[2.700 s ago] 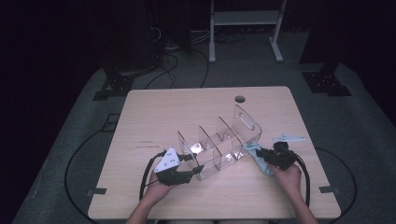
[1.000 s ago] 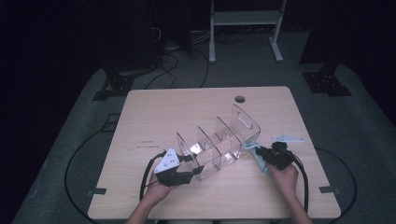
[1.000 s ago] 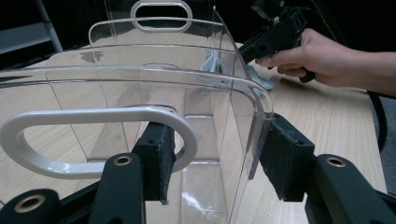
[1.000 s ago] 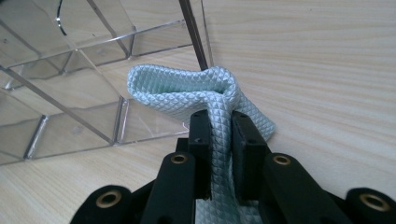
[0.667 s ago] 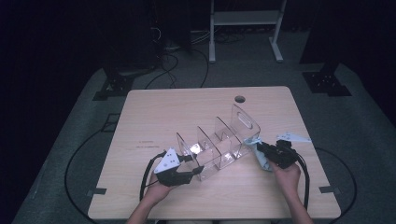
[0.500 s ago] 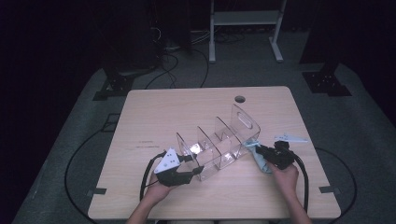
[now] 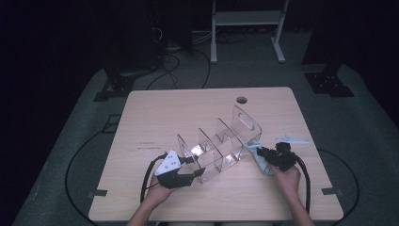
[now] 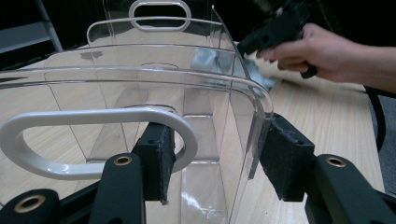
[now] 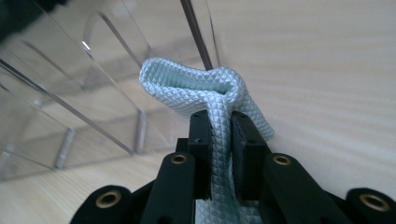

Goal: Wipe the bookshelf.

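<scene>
My left claw [image 8: 212,161] pinches the near end wall of the clear rack [image 7: 221,143], which runs long away to the right, and my right claw [image 9: 219,135] pinches the cloth [image 9: 205,88] against its far corner.

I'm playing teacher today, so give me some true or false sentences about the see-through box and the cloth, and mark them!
1. The right gripper pinches a pale blue cloth. True.
2. The clear organizer lies on the floor. False: it stands on the wooden table.
3. The left gripper holds one end wall of the organizer, with one pad through its handle hole. True.
4. The cloth is red. False: it is pale blue with a diamond weave.
5. The cloth touches the organizer's side wall. True.
</scene>
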Available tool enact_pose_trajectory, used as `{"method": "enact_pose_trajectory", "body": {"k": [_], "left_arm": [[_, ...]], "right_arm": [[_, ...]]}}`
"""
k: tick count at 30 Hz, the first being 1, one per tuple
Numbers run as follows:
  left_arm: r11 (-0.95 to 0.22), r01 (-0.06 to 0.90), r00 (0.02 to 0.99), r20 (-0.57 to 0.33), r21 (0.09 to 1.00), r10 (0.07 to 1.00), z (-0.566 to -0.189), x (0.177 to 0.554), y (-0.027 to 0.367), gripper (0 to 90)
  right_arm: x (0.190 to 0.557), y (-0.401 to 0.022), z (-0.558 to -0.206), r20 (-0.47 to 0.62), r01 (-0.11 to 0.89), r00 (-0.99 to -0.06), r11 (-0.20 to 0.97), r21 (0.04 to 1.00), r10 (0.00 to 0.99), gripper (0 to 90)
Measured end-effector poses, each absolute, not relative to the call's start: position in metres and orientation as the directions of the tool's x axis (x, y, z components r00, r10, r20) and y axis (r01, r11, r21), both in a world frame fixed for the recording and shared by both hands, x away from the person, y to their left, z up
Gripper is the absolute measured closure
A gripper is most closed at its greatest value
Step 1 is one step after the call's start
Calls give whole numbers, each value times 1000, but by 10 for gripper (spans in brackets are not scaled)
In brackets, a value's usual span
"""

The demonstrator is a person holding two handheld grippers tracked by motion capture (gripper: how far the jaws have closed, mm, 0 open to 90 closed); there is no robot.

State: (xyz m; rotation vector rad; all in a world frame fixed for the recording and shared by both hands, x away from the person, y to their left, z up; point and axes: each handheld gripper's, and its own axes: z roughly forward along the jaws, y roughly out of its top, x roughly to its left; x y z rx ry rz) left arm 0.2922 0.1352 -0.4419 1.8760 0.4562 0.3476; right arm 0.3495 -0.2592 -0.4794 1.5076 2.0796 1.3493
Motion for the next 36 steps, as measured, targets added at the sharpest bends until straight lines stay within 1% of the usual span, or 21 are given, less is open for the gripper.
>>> {"method": "enact_pose_trajectory", "body": {"k": [1,3,7,10,11,16,17,18,19,20,21,23,27,32,33,35,36], "left_arm": [[-307,143,882,19,941,471,-442,292,135,478],[-309,142,883,21,941,469,-442,292,135,478],[-313,145,882,21,939,470,-441,291,135,477],[-315,143,883,23,938,469,-441,290,136,477],[-315,142,883,24,938,468,-441,290,136,477],[-316,142,883,24,938,469,-441,290,136,477],[-316,142,883,24,938,469,-441,290,136,477],[-316,143,883,24,938,470,-441,290,136,477],[-315,144,882,23,938,470,-441,289,136,477],[-315,144,882,23,938,470,-441,289,136,477],[-316,144,883,23,938,469,-441,289,136,477],[-316,145,883,22,938,469,-441,289,136,477],[-316,147,882,20,937,471,-441,288,136,476],[-318,148,881,22,936,473,-441,288,136,476],[-317,146,881,23,937,473,-441,288,135,476],[-318,146,881,23,937,473,-441,287,135,476],[-319,146,881,24,936,473,-441,287,135,476]], "right_arm": [[347,-262,-471,307,601,-442,24,799,843,794],[347,-262,-470,298,593,-444,28,804,845,795],[350,-258,-483,301,639,-440,60,767,846,794],[352,-256,-490,328,659,-432,46,751,840,794],[350,-257,-483,322,643,-437,41,765,840,794],[346,-261,-469,306,595,-446,24,803,841,794],[347,-260,-474,307,616,-440,35,787,844,794],[347,-260,-474,307,616,-440,35,787,844,794],[351,-258,-484,305,643,-436,56,764,847,794],[351,-258,-484,305,643,-436,56,764,847,794],[353,-258,-492,329,664,-428,46,747,842,794],[353,-259,-491,332,665,-425,42,746,842,794],[343,-264,-474,316,619,-448,35,785,836,794],[331,-266,-462,322,602,-473,34,798,820,794],[325,-264,-455,317,585,-495,41,810,809,794],[322,-261,-451,319,580,-507,44,813,801,794],[315,-254,-443,295,552,-540,68,831,788,793]]}}
